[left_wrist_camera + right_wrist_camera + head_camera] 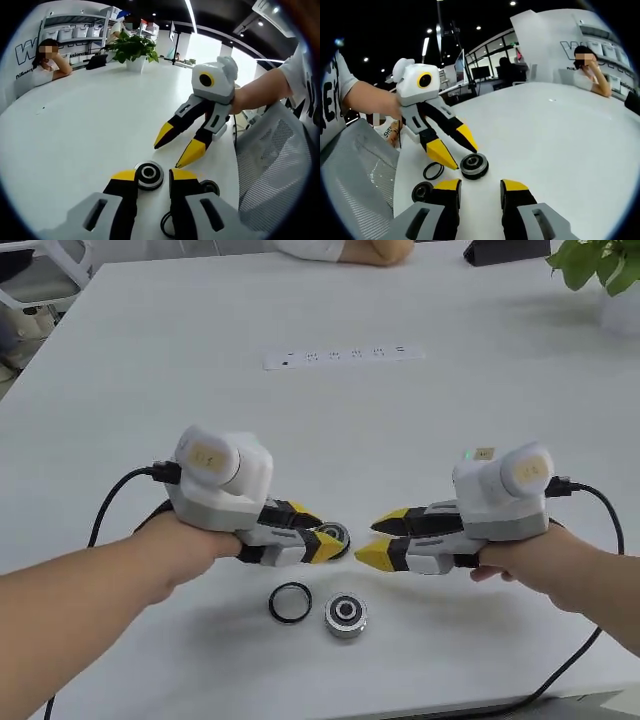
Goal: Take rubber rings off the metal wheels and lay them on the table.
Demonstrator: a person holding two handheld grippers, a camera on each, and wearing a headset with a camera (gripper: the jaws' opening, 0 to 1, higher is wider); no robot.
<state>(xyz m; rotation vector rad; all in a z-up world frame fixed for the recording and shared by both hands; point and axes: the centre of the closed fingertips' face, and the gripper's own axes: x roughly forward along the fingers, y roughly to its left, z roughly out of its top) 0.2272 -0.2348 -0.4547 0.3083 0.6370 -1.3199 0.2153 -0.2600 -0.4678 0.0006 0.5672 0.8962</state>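
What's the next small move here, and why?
Probably ease the open right tongs forward onto the rim of the wheel: the left tongs seem to pinch it, its dark rubber ring looks still on, and the right tongs face it.

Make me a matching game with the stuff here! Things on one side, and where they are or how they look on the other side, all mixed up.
Things:
1 ring
2 plant
3 power strip
4 right gripper

Matches:
A green, far right corner
B jaws open, nothing between them
C white and long, farther back than the grippers
D black, lying flat beside a wheel

Pairs: 1-D, 2-A, 3-C, 4-B
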